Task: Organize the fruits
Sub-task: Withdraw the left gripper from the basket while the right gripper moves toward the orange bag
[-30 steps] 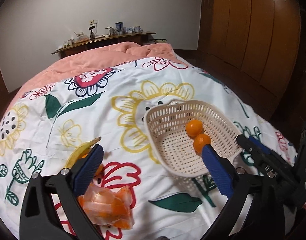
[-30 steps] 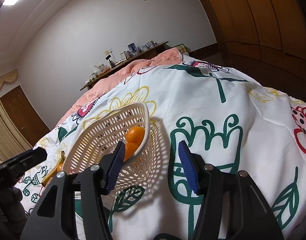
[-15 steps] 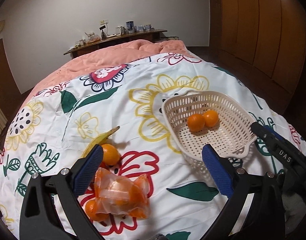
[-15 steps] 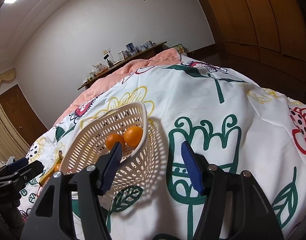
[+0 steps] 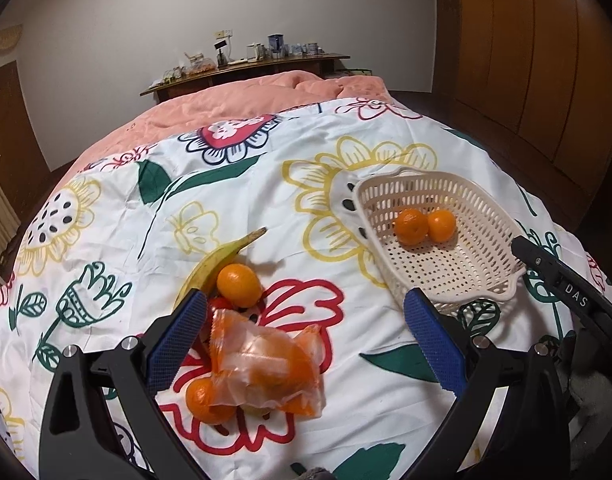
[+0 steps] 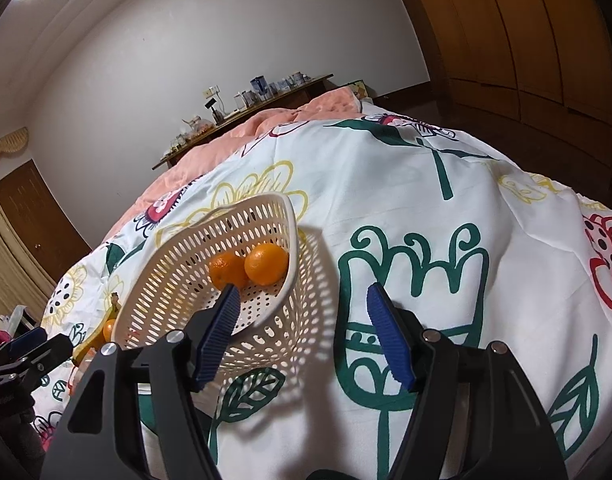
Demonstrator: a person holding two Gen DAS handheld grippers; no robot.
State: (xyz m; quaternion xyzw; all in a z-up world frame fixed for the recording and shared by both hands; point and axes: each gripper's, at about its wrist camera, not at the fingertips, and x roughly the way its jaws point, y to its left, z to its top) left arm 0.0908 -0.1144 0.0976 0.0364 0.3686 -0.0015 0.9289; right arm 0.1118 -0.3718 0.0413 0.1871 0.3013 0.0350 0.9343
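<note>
A white perforated basket [image 5: 481, 204] lies on the flowered bedspread and holds two oranges [image 5: 411, 226]. It also shows in the right wrist view [image 6: 178, 276] with the oranges [image 6: 266, 264] inside. To its left lie a banana [image 5: 218, 262], a loose orange [image 5: 238, 285], something small and red beneath it, and a clear plastic bag of oranges [image 5: 266, 368]. My left gripper [image 5: 302, 344] is open and empty above the bag. My right gripper [image 6: 302, 332] is open and empty, its left finger over the basket's near rim.
The bedspread [image 5: 266, 184] covers a bed with a pink blanket [image 5: 246, 96] at the far end. A wooden shelf with cups and clutter [image 5: 258, 60] stands against the back wall. Wooden wardrobe doors [image 5: 545, 60] run along the right side.
My left gripper has pulled back and left from the basket, bringing the bag, banana and loose orange into full view. The two oranges have settled in the basket. The right gripper has barely moved.
</note>
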